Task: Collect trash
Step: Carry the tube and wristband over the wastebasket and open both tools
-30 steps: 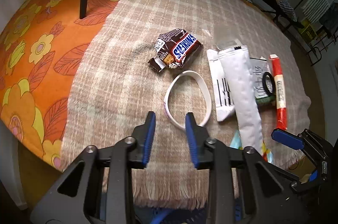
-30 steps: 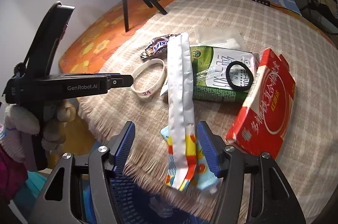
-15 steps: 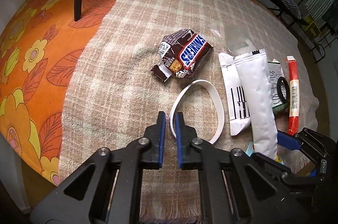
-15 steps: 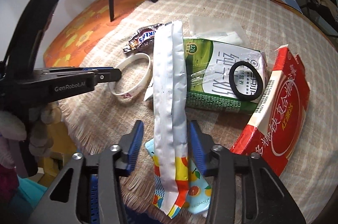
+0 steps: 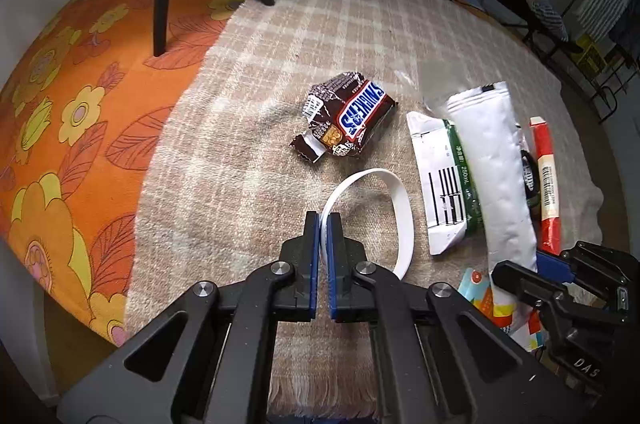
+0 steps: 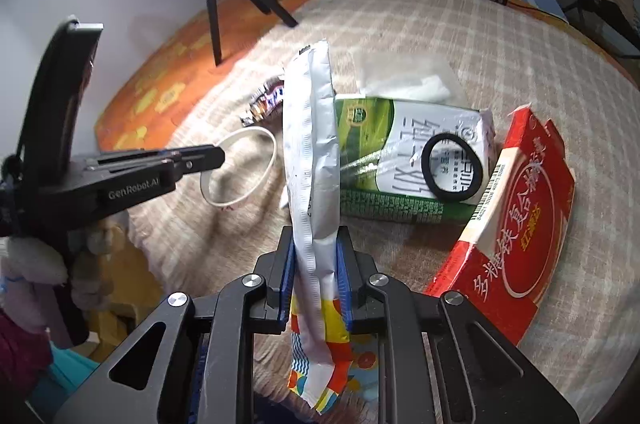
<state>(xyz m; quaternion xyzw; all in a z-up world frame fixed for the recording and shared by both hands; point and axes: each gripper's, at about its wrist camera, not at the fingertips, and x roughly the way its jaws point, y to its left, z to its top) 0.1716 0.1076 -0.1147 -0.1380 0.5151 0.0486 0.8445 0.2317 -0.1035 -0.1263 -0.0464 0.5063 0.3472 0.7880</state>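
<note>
Checked cloth [image 5: 248,152] is covering the orange floral spread [image 5: 60,104] under both your grippers, and the trash is lying scattered across it.

Nearest you, your right gripper [image 6: 314,260] is clamping the long silver packet [image 6: 310,144] low down, near its printed end, so the plain length is sticking out ahead over the cloth; gripping near one end is likely letting it swing. Your left gripper [image 5: 323,220] is pinching the near rim of the white band [image 5: 402,208], jaws closed on the thin strip, probably because an edge is the only place a flat ring gives any purchase.

Just beyond the band, the Snickers wrapper [image 5: 346,120] is lying crumpled and untouched. To the right of the packet, the green carton [image 6: 404,160] is lying flat with a black ring [image 6: 452,168] resting on top, and the red box [image 6: 516,224] is leaning against its far side.

Farther back, a lamp tripod [image 6: 216,8] is standing on the orange spread.
</note>
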